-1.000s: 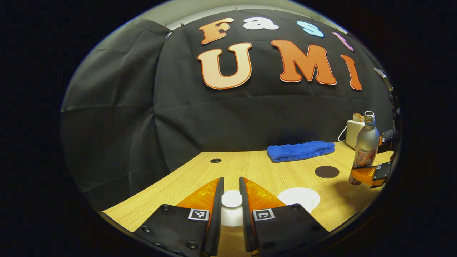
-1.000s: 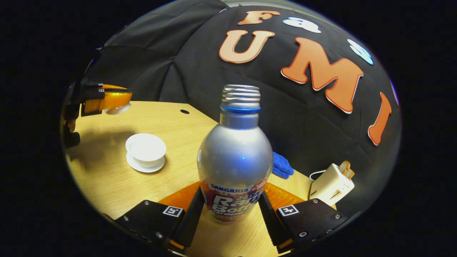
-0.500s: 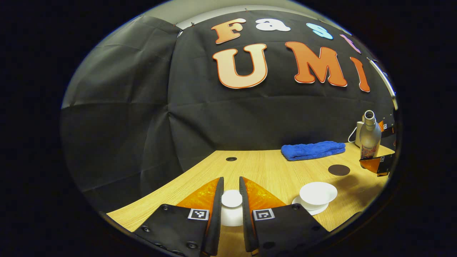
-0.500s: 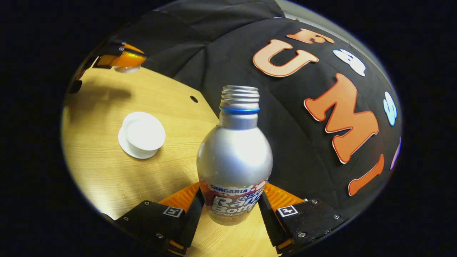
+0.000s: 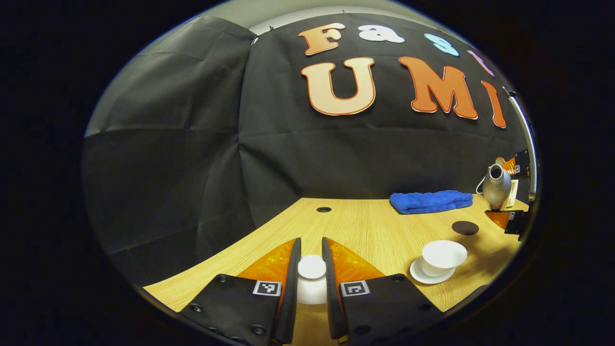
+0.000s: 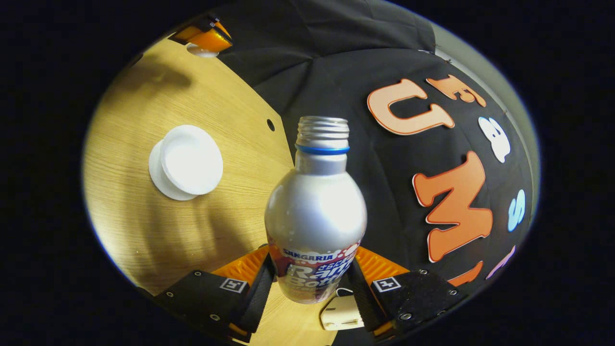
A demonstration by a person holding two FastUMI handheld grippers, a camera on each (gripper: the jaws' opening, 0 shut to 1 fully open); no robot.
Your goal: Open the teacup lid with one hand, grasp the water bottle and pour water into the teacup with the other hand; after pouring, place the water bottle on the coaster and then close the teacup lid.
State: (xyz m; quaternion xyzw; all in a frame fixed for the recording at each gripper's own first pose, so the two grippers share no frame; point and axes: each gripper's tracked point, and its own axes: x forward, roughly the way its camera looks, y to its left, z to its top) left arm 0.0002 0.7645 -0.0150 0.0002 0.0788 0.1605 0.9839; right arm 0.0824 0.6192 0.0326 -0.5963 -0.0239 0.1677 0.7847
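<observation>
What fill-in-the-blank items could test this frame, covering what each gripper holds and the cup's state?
1. The left gripper is shut on the white ____.
2. The right gripper grips the silver water bottle, whose mouth has no ____.
3. The open teacup sits on a white ____.
4. The dark round coaster lies between the teacup and the folded ____ towel.

Missing words: lid; cap; saucer; blue

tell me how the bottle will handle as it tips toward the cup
The bottle looks like smooth metal, so it may slip in the right gripper, which clamps only its lower body. Its mouth is uncapped, so liquid would likely spill early. The white cup looks fragile.
</observation>
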